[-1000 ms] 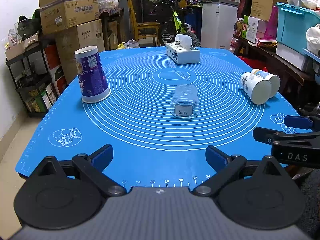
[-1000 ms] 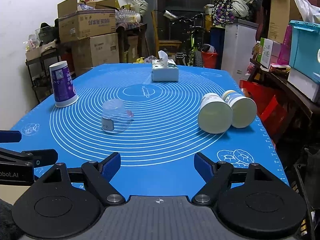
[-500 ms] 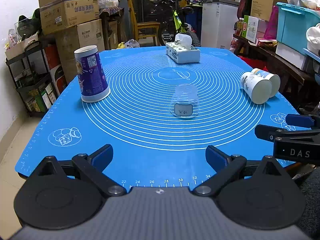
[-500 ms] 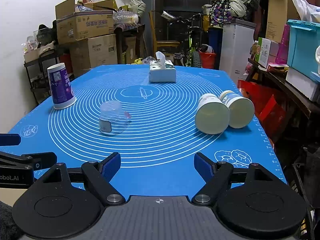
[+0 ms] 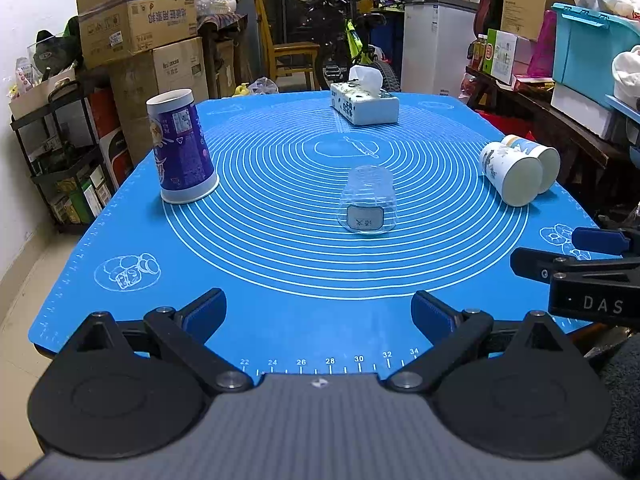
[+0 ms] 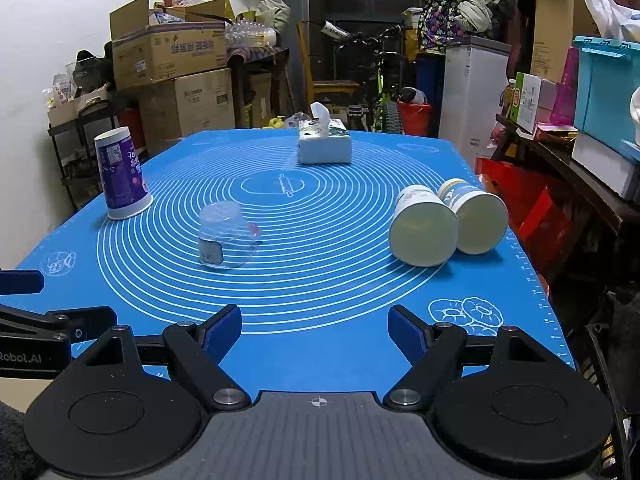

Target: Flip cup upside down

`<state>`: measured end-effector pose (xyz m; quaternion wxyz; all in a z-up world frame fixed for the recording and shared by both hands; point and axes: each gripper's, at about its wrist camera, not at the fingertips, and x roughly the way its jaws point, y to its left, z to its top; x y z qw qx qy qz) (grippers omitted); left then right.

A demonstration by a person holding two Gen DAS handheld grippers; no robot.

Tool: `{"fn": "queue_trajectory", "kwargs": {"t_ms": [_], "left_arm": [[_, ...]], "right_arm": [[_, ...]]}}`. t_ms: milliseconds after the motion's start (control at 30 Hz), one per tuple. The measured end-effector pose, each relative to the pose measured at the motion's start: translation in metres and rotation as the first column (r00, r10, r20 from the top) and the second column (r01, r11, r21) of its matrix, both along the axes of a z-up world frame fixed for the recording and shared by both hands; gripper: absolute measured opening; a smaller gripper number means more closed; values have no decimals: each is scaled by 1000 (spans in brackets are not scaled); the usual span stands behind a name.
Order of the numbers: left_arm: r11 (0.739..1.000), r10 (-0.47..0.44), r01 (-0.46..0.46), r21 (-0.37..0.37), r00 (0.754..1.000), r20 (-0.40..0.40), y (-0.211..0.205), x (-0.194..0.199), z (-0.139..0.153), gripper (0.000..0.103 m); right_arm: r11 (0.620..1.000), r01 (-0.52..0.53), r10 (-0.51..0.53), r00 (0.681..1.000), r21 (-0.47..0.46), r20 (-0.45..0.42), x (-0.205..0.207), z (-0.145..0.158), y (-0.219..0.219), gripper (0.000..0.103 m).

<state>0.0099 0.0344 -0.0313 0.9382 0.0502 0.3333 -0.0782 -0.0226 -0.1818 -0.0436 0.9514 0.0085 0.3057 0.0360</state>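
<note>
A clear plastic cup (image 5: 368, 200) with a small label stands mouth-down near the middle of the blue mat (image 5: 280, 272); it also shows in the right wrist view (image 6: 226, 236). A purple paper cup (image 5: 180, 146) stands mouth-down at the left, also seen in the right wrist view (image 6: 120, 174). Two white paper cups (image 5: 516, 168) lie on their sides at the right, mouths toward me (image 6: 444, 222). My left gripper (image 5: 319, 312) is open and empty at the near edge. My right gripper (image 6: 315, 330) is open and empty beside it.
A tissue box (image 5: 364, 104) stands at the far end of the mat (image 6: 325, 146). Cardboard boxes (image 5: 140, 36), a shelf rack, a bicycle (image 5: 344, 44), a white cabinet and a cluttered side table (image 6: 560, 152) surround the table.
Both grippers have drifted very slightly; the right wrist view has risen a little. The cups have not moved.
</note>
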Motion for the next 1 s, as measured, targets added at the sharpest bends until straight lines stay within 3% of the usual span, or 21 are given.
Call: {"fn": "queue_trajectory", "kwargs": {"t_ms": [1000], "left_arm": [[1000,-1,1,7,1000,-5,-7,0,-3,98]], "right_arm": [[1000,-1,1,1000,6,-8,1,-4,0,83]]}}
